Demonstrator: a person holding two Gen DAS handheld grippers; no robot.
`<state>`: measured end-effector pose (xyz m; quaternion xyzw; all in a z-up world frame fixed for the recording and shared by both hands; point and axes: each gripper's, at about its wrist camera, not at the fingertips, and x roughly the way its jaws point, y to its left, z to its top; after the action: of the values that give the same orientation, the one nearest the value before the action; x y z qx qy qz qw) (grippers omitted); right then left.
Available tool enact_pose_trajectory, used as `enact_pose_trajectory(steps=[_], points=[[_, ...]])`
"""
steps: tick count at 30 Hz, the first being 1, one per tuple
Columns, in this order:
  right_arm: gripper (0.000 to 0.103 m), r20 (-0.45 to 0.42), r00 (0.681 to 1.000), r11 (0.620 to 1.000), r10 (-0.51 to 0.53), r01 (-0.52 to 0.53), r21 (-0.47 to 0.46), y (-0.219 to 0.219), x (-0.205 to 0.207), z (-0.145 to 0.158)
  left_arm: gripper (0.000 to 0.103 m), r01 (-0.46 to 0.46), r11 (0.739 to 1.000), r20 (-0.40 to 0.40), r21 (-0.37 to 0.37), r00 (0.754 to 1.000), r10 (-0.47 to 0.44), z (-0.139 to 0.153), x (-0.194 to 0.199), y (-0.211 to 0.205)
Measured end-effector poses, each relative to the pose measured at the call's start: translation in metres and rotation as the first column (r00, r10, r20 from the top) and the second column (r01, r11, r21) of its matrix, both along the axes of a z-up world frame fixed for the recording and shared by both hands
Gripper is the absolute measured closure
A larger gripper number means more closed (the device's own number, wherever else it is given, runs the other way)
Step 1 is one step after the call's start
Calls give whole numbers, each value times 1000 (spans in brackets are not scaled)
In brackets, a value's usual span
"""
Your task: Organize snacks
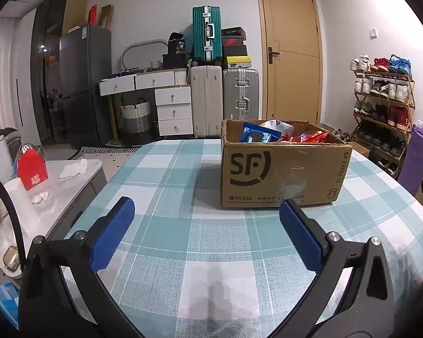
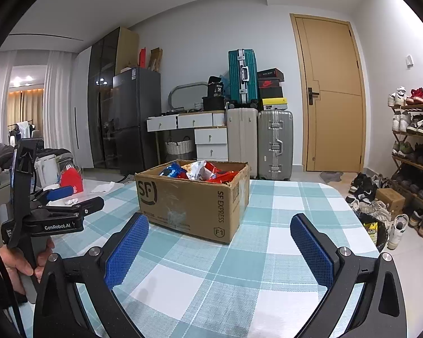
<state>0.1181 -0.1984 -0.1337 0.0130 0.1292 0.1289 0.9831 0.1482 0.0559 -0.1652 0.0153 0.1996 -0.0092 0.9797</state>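
A brown SF Express cardboard box stands on the checked tablecloth, open at the top, with several snack packets inside: blue, white and red ones. It also shows in the right wrist view, with the snack packets visible over its rim. My left gripper is open and empty, low over the table, short of the box. My right gripper is open and empty, near the box's front corner. The left gripper shows at the left of the right wrist view, held in a hand.
A side counter at the left holds a red packet, a white kettle and small items. Suitcases, drawers and a door stand behind. A shoe rack and loose shoes are at the right.
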Motion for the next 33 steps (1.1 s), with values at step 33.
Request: enact_pose_trajectory(steps=[33], points=[[1, -9, 1000, 1000, 4, -4, 2, 2, 5, -5, 0, -7, 1000, 4, -5, 1000, 7, -5, 3, 2]])
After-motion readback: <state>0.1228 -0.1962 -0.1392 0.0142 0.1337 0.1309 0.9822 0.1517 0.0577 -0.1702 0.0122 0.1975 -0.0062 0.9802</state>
